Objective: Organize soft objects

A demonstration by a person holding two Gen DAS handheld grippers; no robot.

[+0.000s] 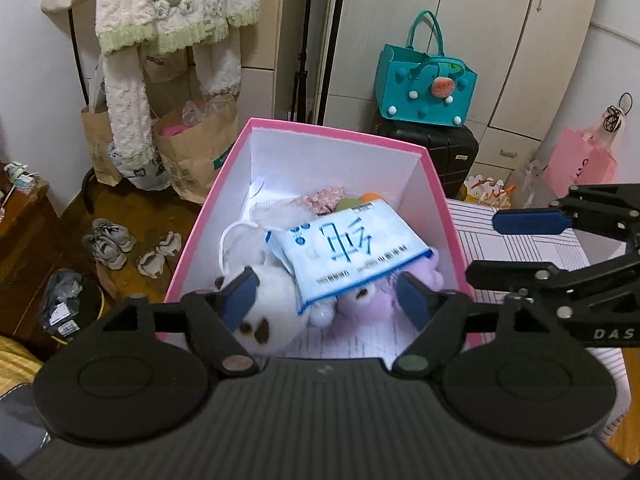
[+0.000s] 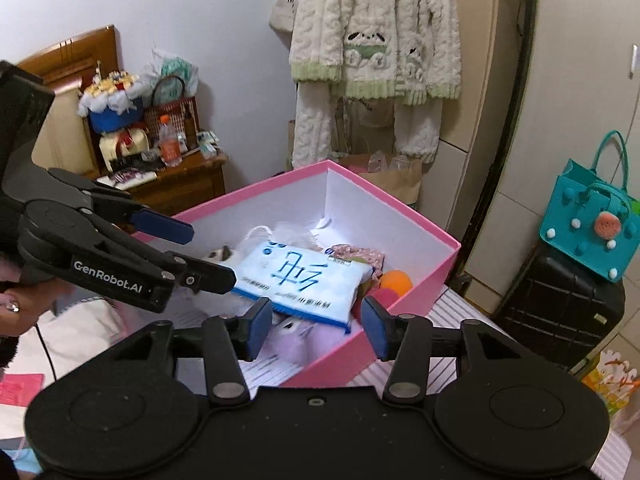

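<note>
soft objects fill the pink box point(image 1: 440, 184) at the centre of both views: a blue and white tissue pack point(image 1: 348, 256) lies on top, tilted, over a white plush point(image 1: 272, 304) and a purple plush point(image 1: 368, 300), with an orange ball point(image 2: 396, 282) toward the far corner. your left gripper point(image 1: 328, 296) hangs over the near rim, jaws spread wide with nothing between them. your right gripper point(image 2: 316, 328) is also parted and empty, just above the pack's near edge. the pack looks freshly placed, so lift both tools straight up and clear, and avoid brushing its raised corner, since it sits loosely on the plush and could slide.
</note>
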